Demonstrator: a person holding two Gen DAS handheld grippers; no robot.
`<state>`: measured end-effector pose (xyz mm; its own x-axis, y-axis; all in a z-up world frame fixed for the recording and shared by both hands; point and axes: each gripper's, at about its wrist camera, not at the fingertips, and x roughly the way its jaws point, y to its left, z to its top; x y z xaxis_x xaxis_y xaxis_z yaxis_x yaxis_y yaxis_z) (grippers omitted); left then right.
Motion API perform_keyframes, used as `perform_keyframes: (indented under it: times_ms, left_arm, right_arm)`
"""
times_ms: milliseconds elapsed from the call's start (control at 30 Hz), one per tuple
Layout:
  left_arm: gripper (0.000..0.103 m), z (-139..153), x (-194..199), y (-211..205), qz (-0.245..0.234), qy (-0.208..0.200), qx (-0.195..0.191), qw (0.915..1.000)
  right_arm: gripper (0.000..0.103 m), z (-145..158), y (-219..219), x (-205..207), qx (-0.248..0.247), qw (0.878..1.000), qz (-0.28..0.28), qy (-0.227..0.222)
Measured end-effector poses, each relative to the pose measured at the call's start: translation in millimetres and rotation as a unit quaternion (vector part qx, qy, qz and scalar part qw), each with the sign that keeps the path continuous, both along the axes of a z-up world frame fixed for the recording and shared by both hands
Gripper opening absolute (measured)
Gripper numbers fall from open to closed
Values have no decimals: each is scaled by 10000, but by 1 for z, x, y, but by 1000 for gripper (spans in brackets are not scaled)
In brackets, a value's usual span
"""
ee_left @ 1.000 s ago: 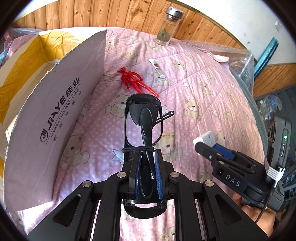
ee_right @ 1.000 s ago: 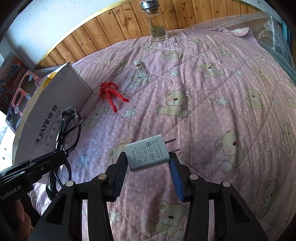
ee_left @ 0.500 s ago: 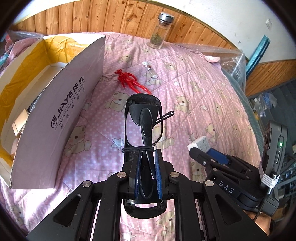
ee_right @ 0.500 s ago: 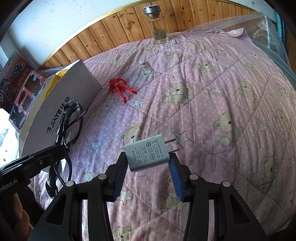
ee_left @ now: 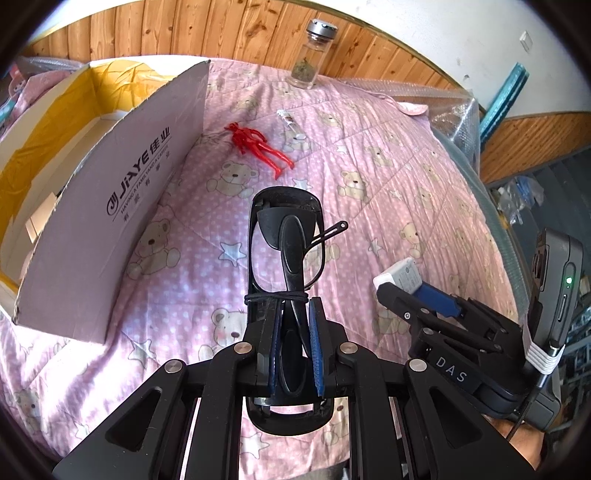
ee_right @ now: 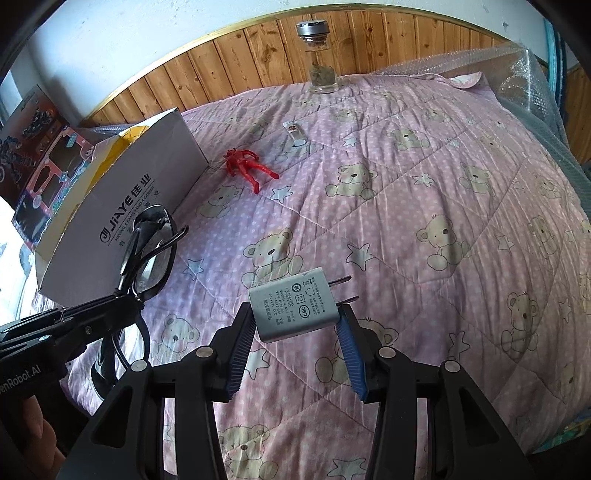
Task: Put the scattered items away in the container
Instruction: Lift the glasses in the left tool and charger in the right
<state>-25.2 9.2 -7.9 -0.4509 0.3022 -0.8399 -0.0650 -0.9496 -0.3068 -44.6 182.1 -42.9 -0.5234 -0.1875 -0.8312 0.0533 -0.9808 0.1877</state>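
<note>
Two items are carried at once, one per claw, which suggests both are meant for the box in a single trip. The glasses (ee_left: pixel 286 254) are folded and bound with a dark cord, and are pinched at that bound end by the left claw (ee_left: pixel 293 325), whose jaws are closed tight on them; the lenses project past the fingertips toward 12 o'clock, clear of the quilt (ee_left: pixel 388 206). The charger (ee_right: pixel 295 308) is clamped across its flat sides by the right claw (ee_right: pixel 295 332), jaws set about half apart by its width, prongs pointing to 3 o'clock.

The box (ee_left: pixel 110 206) stands open-topped at 10 o'clock from the left claw, well apart from the glasses, its printed wall turned toward them. By judgement, that wall must be cleared from above before release.

Three items are left on the quilt: a red figure (ee_left: pixel 258 146) just beside the box corner at 12 o'clock, a small tube (ee_left: pixel 290 123) near it, and a jar (ee_left: pixel 310 59) upright at the far edge against the wooden panelling (ee_left: pixel 184 33).
</note>
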Motion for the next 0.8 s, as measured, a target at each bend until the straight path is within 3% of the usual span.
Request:
perform_keyframes:
  times_ms: [800]
  left_arm:
    - [15, 10, 40, -25, 32, 222, 0, 9997]
  right_arm:
    - [47, 12, -45, 36, 2, 9996, 284, 96]
